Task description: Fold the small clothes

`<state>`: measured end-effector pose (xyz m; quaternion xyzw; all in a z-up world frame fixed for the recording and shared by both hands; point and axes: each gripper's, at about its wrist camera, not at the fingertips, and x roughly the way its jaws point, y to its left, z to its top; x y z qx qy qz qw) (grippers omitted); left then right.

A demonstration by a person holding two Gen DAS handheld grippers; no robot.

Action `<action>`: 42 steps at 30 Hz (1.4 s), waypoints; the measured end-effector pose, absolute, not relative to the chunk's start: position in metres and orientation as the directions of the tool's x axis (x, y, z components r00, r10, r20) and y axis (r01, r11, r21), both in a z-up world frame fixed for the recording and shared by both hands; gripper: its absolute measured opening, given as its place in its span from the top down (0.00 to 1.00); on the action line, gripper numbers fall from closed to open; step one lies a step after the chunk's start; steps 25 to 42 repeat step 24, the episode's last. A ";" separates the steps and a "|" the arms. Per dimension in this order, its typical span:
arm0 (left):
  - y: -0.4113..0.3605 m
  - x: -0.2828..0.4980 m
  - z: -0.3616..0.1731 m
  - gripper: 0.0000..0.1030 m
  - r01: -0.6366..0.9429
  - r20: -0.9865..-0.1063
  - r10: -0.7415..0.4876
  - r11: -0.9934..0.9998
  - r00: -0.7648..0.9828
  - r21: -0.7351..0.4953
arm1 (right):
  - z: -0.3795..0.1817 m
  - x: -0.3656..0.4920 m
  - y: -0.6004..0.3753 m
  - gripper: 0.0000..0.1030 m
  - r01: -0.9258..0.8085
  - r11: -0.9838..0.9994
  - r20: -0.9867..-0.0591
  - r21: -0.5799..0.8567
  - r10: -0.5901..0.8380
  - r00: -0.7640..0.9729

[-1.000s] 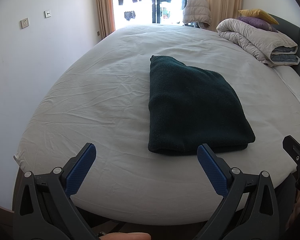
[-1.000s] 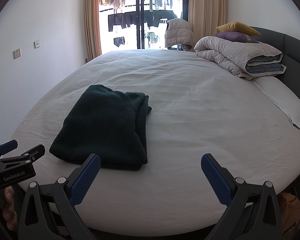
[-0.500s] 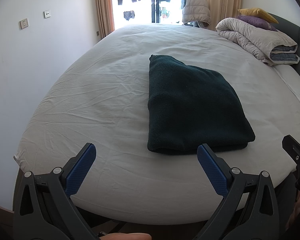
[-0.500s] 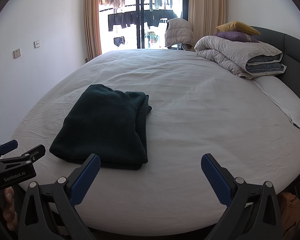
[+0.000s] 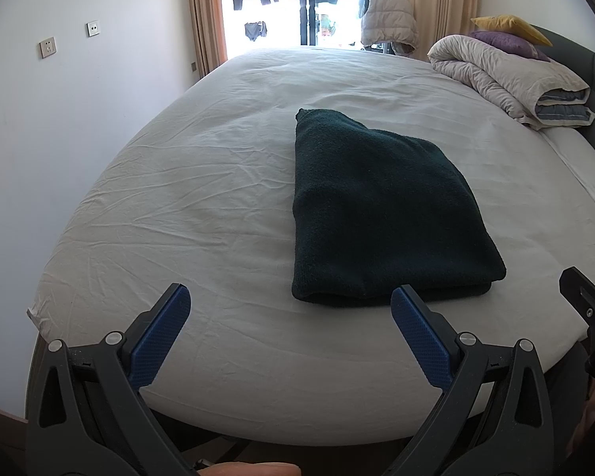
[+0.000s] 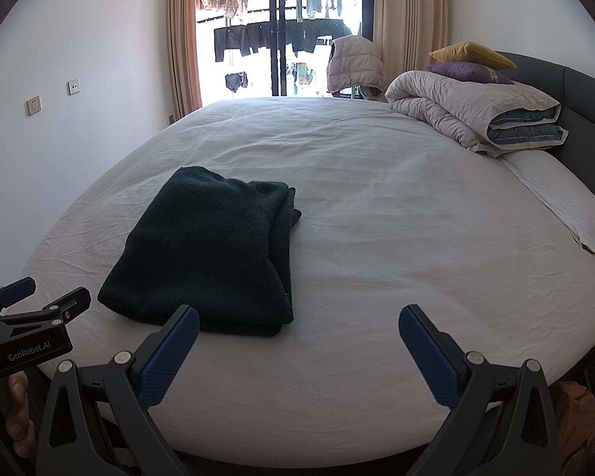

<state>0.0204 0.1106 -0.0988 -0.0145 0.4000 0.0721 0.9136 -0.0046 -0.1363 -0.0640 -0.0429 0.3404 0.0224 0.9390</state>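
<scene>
A dark green knitted garment [image 5: 380, 214] lies folded into a flat rectangle on the white bed sheet [image 5: 202, 206]. It also shows in the right wrist view [image 6: 210, 254], left of centre. My left gripper [image 5: 289, 317] is open and empty, held off the bed's near edge, short of the garment. My right gripper [image 6: 297, 329] is open and empty, also off the near edge, with the garment ahead to its left. The left gripper [image 6: 39, 297] shows at the left edge of the right wrist view.
A rolled grey duvet [image 6: 476, 115] with a purple pillow [image 6: 464, 69] and a yellow pillow [image 6: 468, 51] sits at the far right by the dark headboard [image 6: 583, 95]. A white pillow [image 6: 563, 206] lies on the right. A white wall [image 5: 59, 127] runs along the left.
</scene>
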 end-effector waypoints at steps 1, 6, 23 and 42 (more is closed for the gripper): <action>0.111 0.020 -0.099 0.00 -0.143 -0.733 0.120 0.989 0.669 0.031 | -0.064 -0.005 -0.136 0.00 -0.071 0.995 -0.641 -0.065 0.013 0.767; 0.110 0.020 -0.100 0.00 -0.142 -0.734 0.119 0.989 0.669 0.031 | -0.064 -0.004 -0.137 0.00 -0.071 0.995 -0.641 -0.065 0.013 0.767; 0.112 0.019 -0.100 0.00 -0.148 -0.736 0.121 0.989 0.666 0.029 | -0.065 -0.005 -0.137 0.00 -0.072 0.995 -0.643 -0.063 0.015 0.766; 0.112 0.019 -0.100 0.00 -0.148 -0.736 0.122 0.989 0.666 0.029 | -0.065 -0.005 -0.137 0.00 -0.072 0.995 -0.644 -0.063 0.015 0.765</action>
